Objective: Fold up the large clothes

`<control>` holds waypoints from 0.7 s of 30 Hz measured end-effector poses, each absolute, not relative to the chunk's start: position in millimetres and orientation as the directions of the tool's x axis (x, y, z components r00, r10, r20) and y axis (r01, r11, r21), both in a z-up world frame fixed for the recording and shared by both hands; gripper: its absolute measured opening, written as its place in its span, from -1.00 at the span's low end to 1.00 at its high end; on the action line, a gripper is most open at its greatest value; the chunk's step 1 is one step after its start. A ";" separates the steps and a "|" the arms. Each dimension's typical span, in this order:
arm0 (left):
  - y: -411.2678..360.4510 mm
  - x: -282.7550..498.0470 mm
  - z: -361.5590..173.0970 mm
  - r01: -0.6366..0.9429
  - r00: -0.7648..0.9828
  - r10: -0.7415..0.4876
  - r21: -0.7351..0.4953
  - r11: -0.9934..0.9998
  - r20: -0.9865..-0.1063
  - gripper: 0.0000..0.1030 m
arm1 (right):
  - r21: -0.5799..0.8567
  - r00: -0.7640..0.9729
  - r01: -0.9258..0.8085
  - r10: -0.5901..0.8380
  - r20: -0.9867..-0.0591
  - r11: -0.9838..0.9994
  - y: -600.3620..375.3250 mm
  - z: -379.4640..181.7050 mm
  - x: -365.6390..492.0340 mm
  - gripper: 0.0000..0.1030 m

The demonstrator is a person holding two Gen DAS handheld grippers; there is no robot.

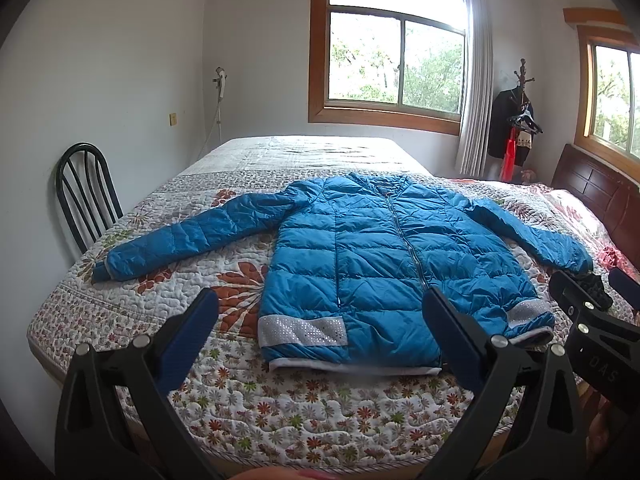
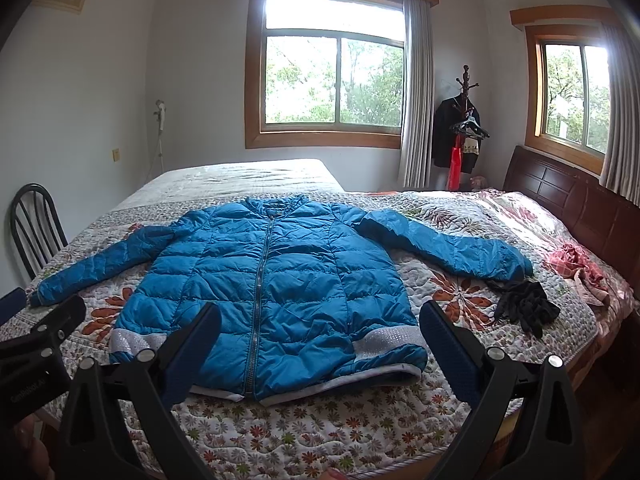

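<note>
Jacket (image 1: 384,256), blue, zipped, flat on quilt (image 2: 320,432), sleeves toward 9 and 3 o'clock: unfolded. Left gripper (image 1: 320,328), right gripper (image 2: 320,336): fingers spread, empty.

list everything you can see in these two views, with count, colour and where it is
jacket: 1, blue, zipped, flat on the bed, sleeves spread
quilt: 1, floral, covering the bed
dark cloth: 1, black, on the quilt by the jacket's sleeve cuff
chair: 1, black, beside the bed
headboard: 1, dark wood
windows: 2, wood-framed, grey curtains
coat stand: 1, in the corner, dark clothes on it
left gripper: open, above the hem
right gripper: open, above the hem
</note>
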State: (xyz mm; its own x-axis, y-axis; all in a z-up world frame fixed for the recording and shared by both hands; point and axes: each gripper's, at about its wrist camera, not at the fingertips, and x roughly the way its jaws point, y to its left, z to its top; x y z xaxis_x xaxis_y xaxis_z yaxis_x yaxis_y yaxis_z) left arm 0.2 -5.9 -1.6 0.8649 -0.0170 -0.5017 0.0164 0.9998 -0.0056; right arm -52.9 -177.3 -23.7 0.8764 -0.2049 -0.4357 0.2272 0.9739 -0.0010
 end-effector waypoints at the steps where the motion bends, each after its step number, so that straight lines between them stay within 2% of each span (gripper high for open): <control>1: -5.9 0.3 -1.6 0.017 0.865 -0.017 -0.005 1.000 -0.502 0.95 | -0.002 0.876 0.227 -0.206 -0.435 0.974 -177.1 -23.8 -52.9 0.93; 21: -8.1 1.5 -4.3 0.022 0.861 -0.024 -0.010 1.000 -0.507 0.95 | 0.002 0.873 0.242 -0.217 -0.437 0.970 -178.5 -25.4 -51.2 0.93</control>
State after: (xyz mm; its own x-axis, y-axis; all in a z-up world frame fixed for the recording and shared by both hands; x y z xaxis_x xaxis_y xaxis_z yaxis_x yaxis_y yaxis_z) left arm 1.5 -8.1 -4.3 0.8615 -0.0243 -0.5073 0.0223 0.9997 -0.0101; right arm -51.2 -178.5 -25.4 0.8728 -0.2172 -0.4371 0.2423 0.9702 0.0017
